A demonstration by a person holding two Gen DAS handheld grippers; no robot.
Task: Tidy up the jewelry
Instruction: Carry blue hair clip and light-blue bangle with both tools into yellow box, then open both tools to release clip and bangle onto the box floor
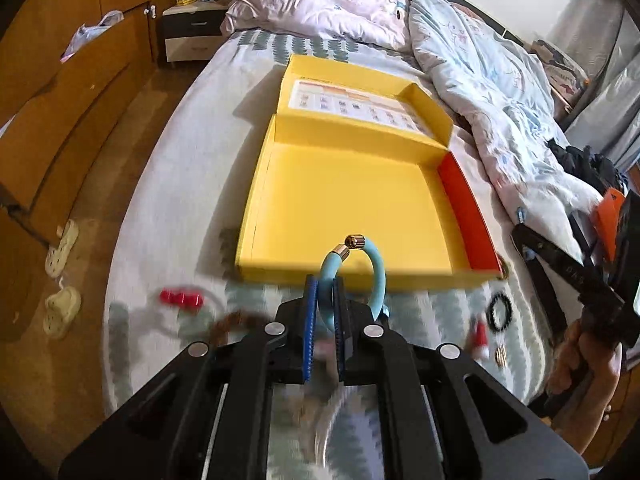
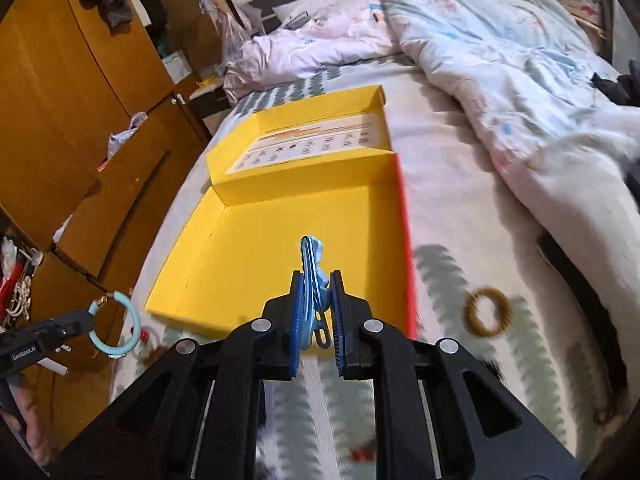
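Both pairs of fingers pinch something. Left fingers [image 1: 311,312], lined with ridged blue pads, clamp a light blue bangle [image 1: 354,276] by its lower left arc; the ring stands upright, its two gold end caps meeting at the top, just before the near wall of the yellow box [image 1: 344,204]. Right fingers [image 2: 297,312] squeeze a flat blue clip [image 2: 314,276], standing on edge with a small wire loop at its bottom.

Only the left view shows the right gripper [image 1: 520,236] from the side, a bare hand [image 1: 580,356] on its handle, plus a black ring [image 1: 499,312], a red-and-white piece and a gold bit near it, a red bead string [image 1: 181,300] and a blurred brown item [image 1: 236,322] on the sheet. Only the right view shows a brown coil tie [image 2: 486,312] lying right of the box, and the left gripper [image 2: 90,320] from the side with the bangle hanging forward, over the bed's left edge.

The box lies open on a bed [image 1: 168,208] whose sheet carries a grey-green zigzag print. It is smooth card, shallow, yellow inside, with one red-orange side wall; its raised lid bears a printed chart. A rumpled pale quilt [image 1: 480,64] is heaped behind and to the right. Orange-brown wooden cupboards [image 1: 60,80] line the left, with a nightstand [image 1: 192,32] by the headboard and pale slippers [image 1: 62,276] on the wood floor.
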